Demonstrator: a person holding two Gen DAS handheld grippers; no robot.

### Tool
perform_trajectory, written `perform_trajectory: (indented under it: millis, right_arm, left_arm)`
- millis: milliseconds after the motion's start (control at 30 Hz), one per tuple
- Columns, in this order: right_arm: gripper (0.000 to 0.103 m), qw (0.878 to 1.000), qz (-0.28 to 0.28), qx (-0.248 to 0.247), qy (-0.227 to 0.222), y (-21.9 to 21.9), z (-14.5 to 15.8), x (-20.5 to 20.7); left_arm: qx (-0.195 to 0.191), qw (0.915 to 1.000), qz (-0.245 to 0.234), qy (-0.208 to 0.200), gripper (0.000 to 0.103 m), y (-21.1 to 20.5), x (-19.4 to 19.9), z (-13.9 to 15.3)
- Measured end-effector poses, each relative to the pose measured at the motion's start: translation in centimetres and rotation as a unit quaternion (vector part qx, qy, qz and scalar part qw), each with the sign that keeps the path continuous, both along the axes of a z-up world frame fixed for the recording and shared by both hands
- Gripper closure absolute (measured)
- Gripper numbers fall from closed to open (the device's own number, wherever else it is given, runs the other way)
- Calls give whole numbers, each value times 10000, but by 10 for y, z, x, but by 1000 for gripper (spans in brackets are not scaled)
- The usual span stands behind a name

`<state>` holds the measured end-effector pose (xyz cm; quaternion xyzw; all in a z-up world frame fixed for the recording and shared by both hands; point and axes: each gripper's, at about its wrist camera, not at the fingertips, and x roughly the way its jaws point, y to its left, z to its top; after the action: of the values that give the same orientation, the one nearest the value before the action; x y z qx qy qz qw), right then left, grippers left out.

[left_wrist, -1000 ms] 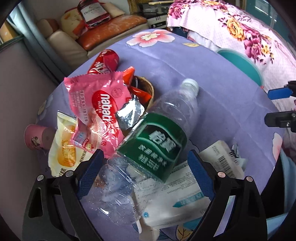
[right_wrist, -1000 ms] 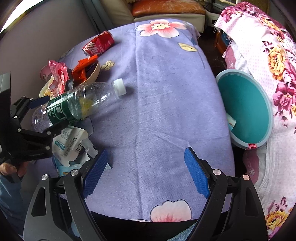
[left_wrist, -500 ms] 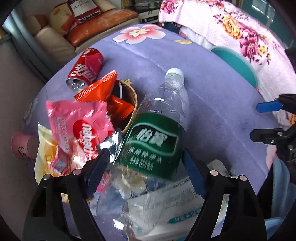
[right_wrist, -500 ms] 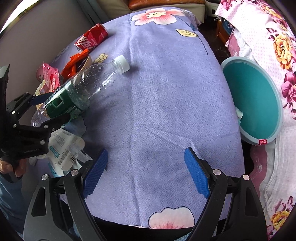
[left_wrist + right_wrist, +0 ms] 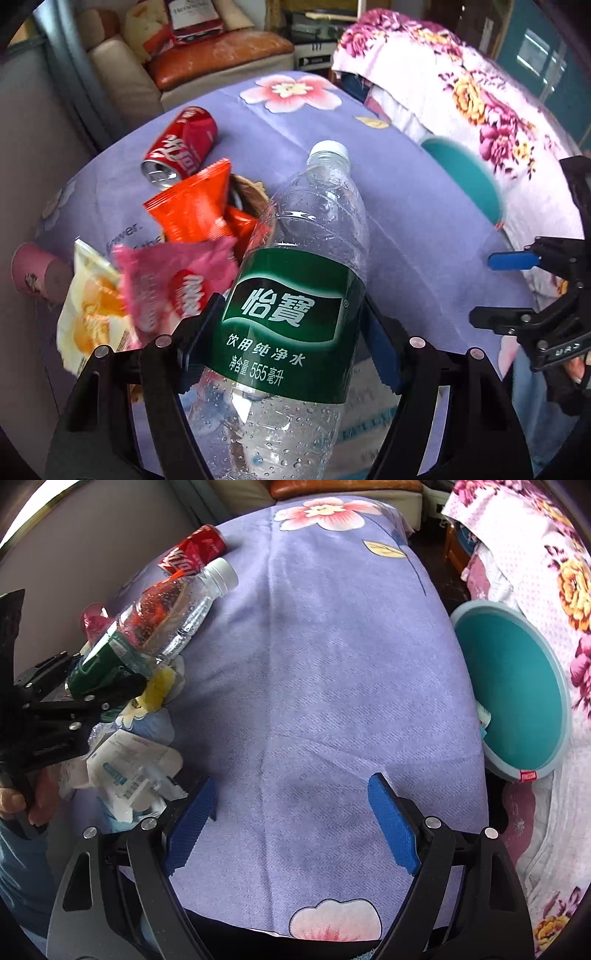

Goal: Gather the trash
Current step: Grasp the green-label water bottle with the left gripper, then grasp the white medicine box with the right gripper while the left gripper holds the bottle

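My left gripper is shut on a clear plastic water bottle with a green label, held tilted above the purple tablecloth, cap pointing away. The bottle also shows in the right wrist view. On the cloth lie a red cola can, an orange wrapper in a small wicker bowl, a pink wafer wrapper, a yellow-white packet and a white pouch. My right gripper is open and empty over the near table edge.
A teal bin stands off the table's right side, with a scrap inside. A pink paper cup lies at the left edge. A floral bedspread is at the right, and a sofa beyond the table.
My left gripper closed on the bottle and lifted it off the cloth. The pink wrapper slid down to the left. The right gripper stayed open and hardly moved.
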<state>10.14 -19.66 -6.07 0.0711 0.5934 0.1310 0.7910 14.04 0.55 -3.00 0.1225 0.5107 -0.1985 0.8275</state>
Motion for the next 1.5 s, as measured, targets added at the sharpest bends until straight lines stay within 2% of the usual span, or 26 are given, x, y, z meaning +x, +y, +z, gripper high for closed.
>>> perform_trajectory:
  millis: [233,433,600,733,867,933,967,1000,1033,1067,1100,1133,1300,1500]
  right_arm:
    - [23,9996,218,-91,-121,14,13,-5]
    - [23,9933,1093,-243,-273,62,31,-4]
    - [23,9742,2220,-374,-142,125,32,-5]
    - [22,9472,3139,-658,-48,178,21,-10]
    - [23,9290,3539,-1071,124,205,-1,-12]
    - [23,9256,3573,-1243,138,212,-10,-11]
    - [23,9271,3529,-1254,131,213,-12,-9]
    - [33,9316,3431,-1195,123,212,-13,-5]
    - [52,9360,3336,-1106,175,210,-13,-1]
    - [56,9421,3200,-984,181,206,-11,4]
    - [67,9475,3085,-813,201,202,-7,9]
    - [73,9519,2980,-681,221,198,-4,13]
    - [85,9671,2523,-302,-68,174,20,20]
    - [85,9798,1955,86,-424,141,51,19]
  left_arm:
    - [-365,9988,328,-68,30,38,-33,21]
    - [-739,9931,840,-359,30,88,-63,42]
    - [-876,9876,1245,-390,30,129,-75,41]
    - [-940,9855,1365,-364,30,152,-78,36]
    - [-1054,9827,1465,-428,30,168,-83,37]
    - [-1134,9804,1548,-442,30,176,-83,38]
    - [-1187,9792,1585,-437,30,179,-83,38]
    - [-1223,9784,1612,-430,30,183,-83,37]
    - [-1246,9777,1638,-420,30,184,-81,36]
    - [-1260,9772,1660,-407,30,186,-80,35]
    - [-1273,9769,1668,-397,30,187,-81,33]
    - [-1283,9768,1669,-387,30,187,-80,33]
    - [-1300,9778,1587,-419,30,180,-78,36]
    - [-1339,9792,1407,-596,30,158,-81,55]
